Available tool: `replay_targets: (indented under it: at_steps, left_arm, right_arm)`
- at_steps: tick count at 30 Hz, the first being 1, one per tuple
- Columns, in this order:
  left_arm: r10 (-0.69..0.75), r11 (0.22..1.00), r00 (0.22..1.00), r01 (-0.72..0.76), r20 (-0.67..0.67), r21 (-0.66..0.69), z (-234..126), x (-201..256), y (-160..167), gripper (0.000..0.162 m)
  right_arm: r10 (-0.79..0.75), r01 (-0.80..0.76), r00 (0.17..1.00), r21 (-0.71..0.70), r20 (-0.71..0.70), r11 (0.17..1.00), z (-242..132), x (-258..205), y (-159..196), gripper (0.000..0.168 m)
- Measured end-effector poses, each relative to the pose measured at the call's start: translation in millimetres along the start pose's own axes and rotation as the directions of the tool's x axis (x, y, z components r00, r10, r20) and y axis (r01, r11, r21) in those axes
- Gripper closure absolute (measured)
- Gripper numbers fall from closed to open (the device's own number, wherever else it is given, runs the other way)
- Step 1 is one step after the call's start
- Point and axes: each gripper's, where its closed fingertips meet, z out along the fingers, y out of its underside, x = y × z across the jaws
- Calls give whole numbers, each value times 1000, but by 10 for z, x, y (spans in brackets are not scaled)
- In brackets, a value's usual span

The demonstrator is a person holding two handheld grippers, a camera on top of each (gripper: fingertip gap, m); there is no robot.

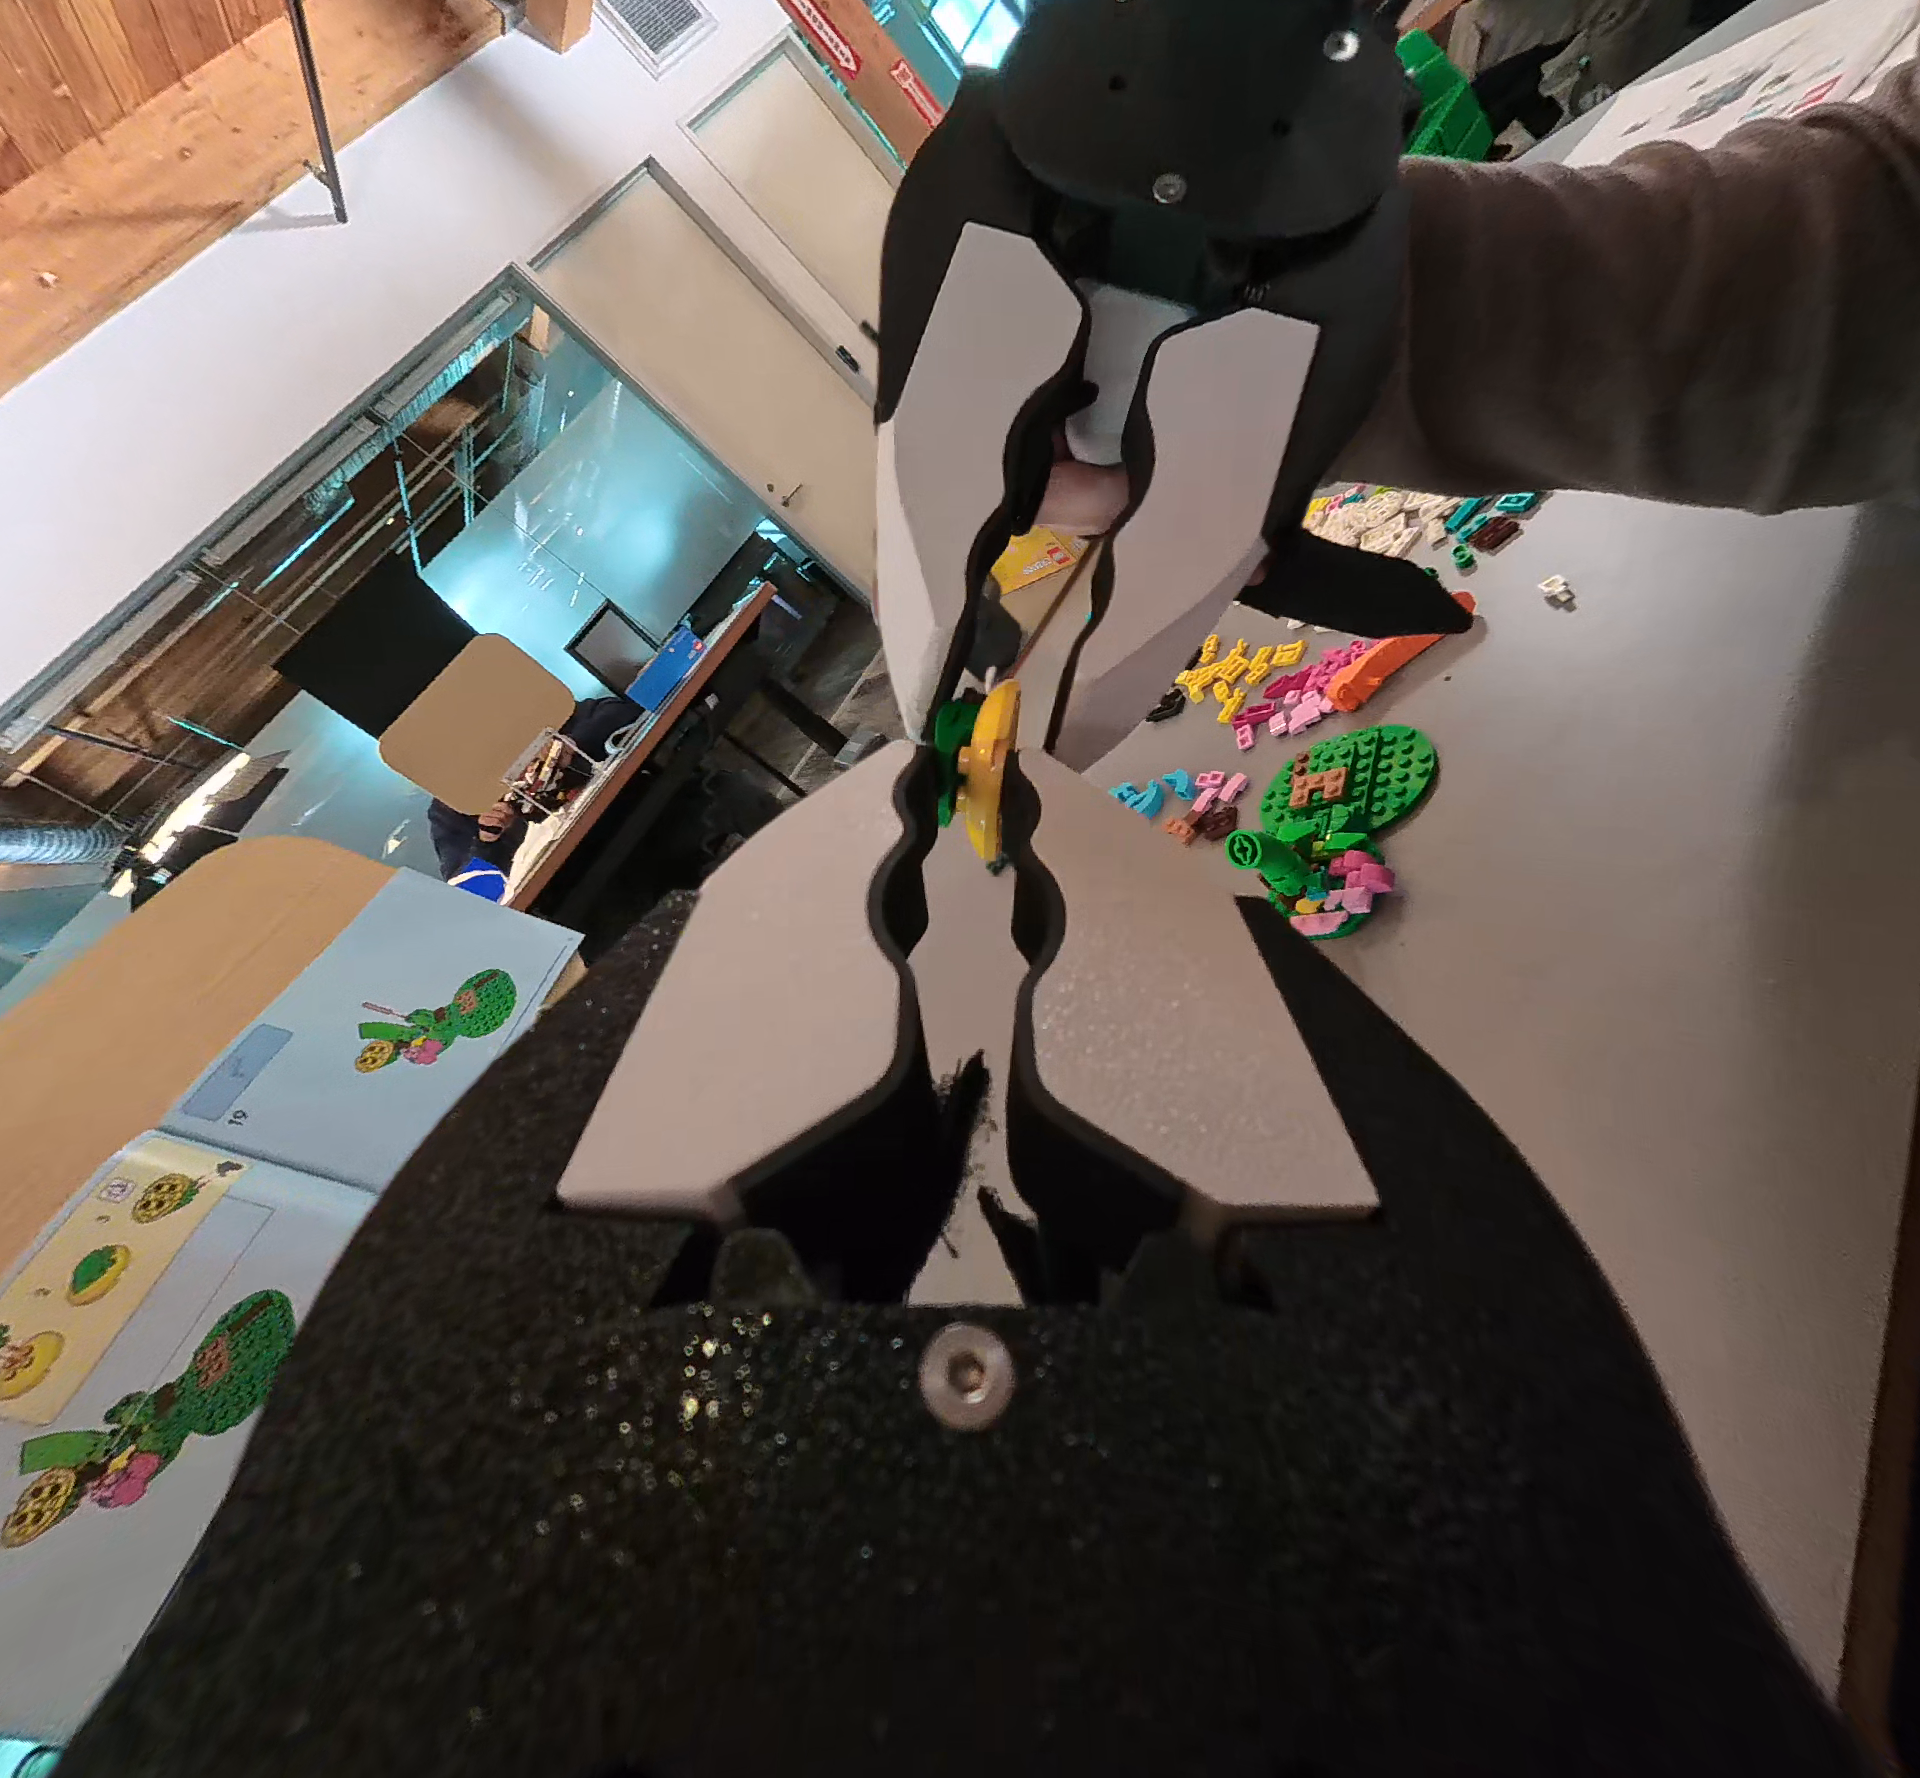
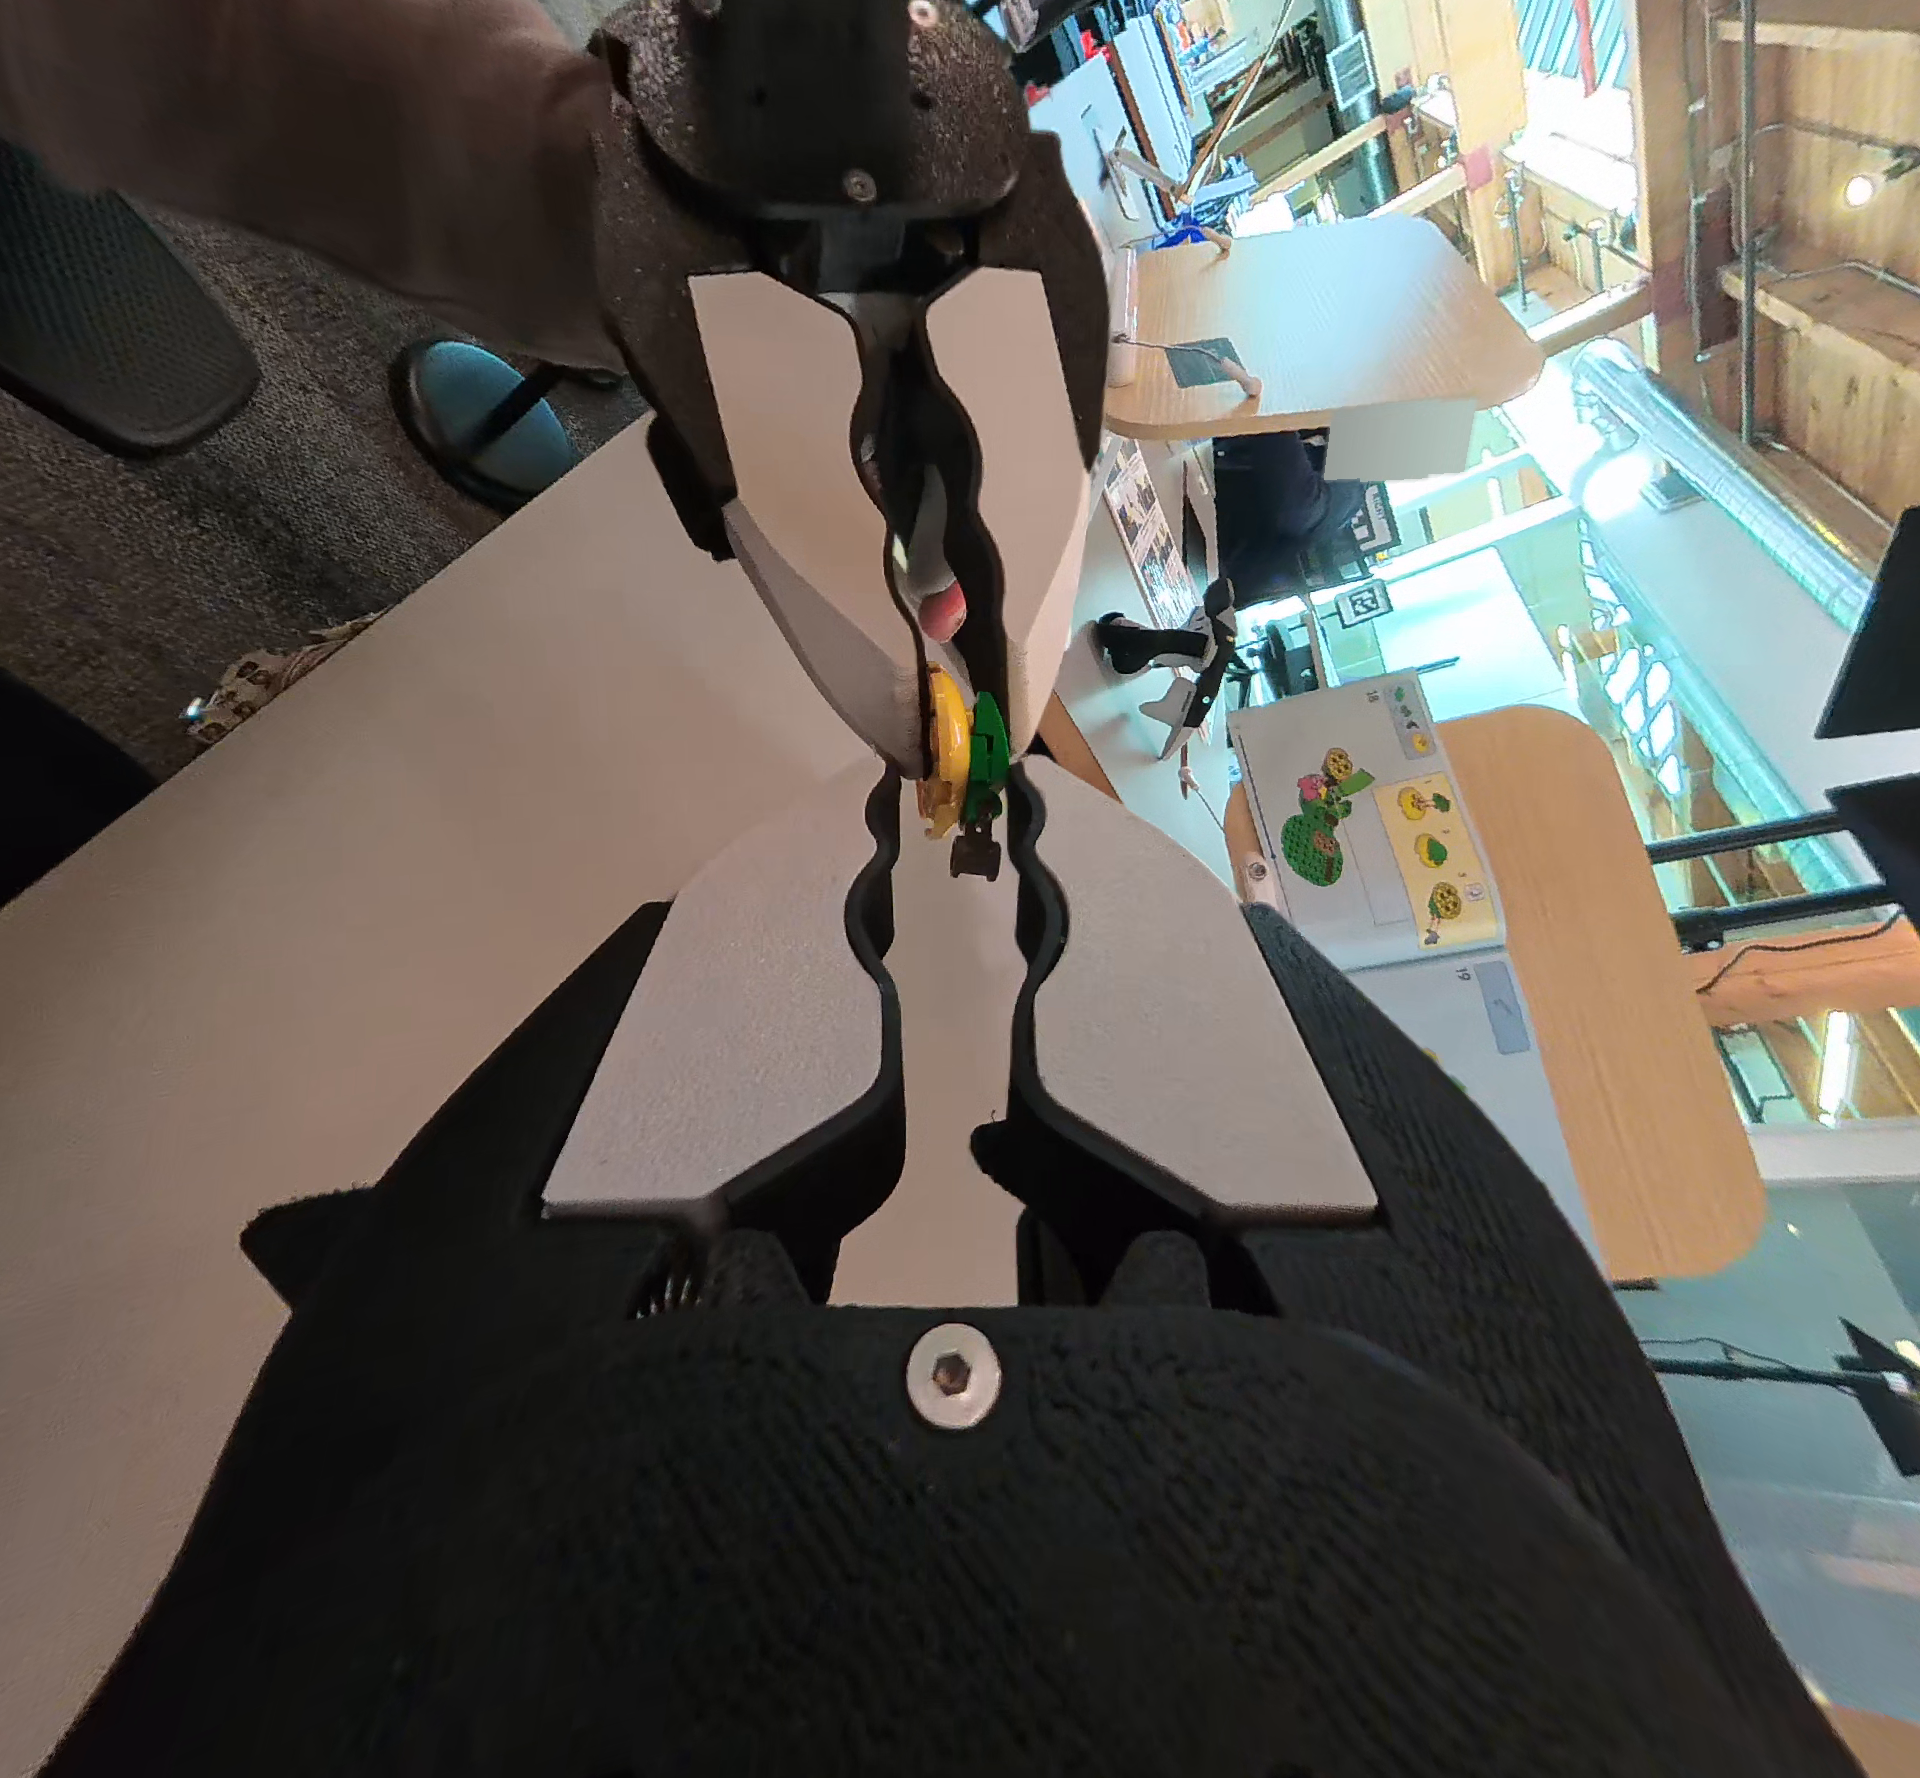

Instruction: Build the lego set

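Observation:
A small lego sub-build, a yellow round disc (image 1: pixel 987 778) (image 2: pixel 945 741) with a green leaf piece (image 1: pixel 951 746) (image 2: pixel 987 736) on one face and a tiny brown part (image 2: pixel 977 858) hanging from it, is held in the air above the white table (image 1: pixel 1621 949). My left gripper (image 1: pixel 966 778) (image 2: pixel 968 726) and my right gripper (image 2: pixel 954 788) (image 1: pixel 992 715) meet tip to tip. Both are closed on this sub-build from opposite ends. A partly built green round plate with pink flowers (image 1: pixel 1345 793) lies on the table beyond.
Loose yellow and pink bricks (image 1: pixel 1262 684), a white brick pile (image 1: pixel 1377 523) and an orange tool (image 1: pixel 1392 663) lie on the table. The open instruction booklet (image 1: pixel 343 1084) (image 2: pixel 1361 814) stands beside it. A grey sleeve (image 1: pixel 1662 305) (image 2: pixel 260 66) shows behind each far gripper. Only a small space, under 4 cm, lies between the two pairs of fingers.

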Motion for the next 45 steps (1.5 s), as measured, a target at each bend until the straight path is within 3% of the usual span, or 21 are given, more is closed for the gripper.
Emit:
replay_targets:
  at_steps: [10, 17, 21, 24, 34, 41, 45]
  left_arm:
    - [67, 997, 998, -67, -4, -33, -6, 32, 21, 150]
    - [81, 996, 997, -81, -4, -43, -29, 16, 56, 150]
    - [43, 999, 999, -43, 23, -25, -43, -49, 49, 150]
    - [-31, 999, 999, 32, -22, 33, -41, -8, -13, 150]
    - [-18, 1000, 1000, 18, 9, -6, 21, -3, 37, 148]
    - [17, 999, 1000, -18, 11, 27, 40, 42, -42, 134]
    - [43, 999, 999, -43, -1, 22, 39, 76, -43, 139]
  right_arm:
    - [-65, 64, 998, -46, -10, 997, 4, -9, 22, 158]
    - [-36, 35, 999, -32, -10, 999, 45, -12, 29, 158]
    - [63, -63, 998, -18, -16, 998, 64, 36, 41, 158]
    - [73, -73, 997, -81, -9, 994, 84, 10, 127, 146]
    - [77, -77, 997, -134, 0, 988, 102, -3, 185, 158]
    - [106, -99, 994, -137, 41, 986, 92, -53, 191, 158]
    - [124, -117, 991, -121, 57, 986, 101, -66, 188, 158]
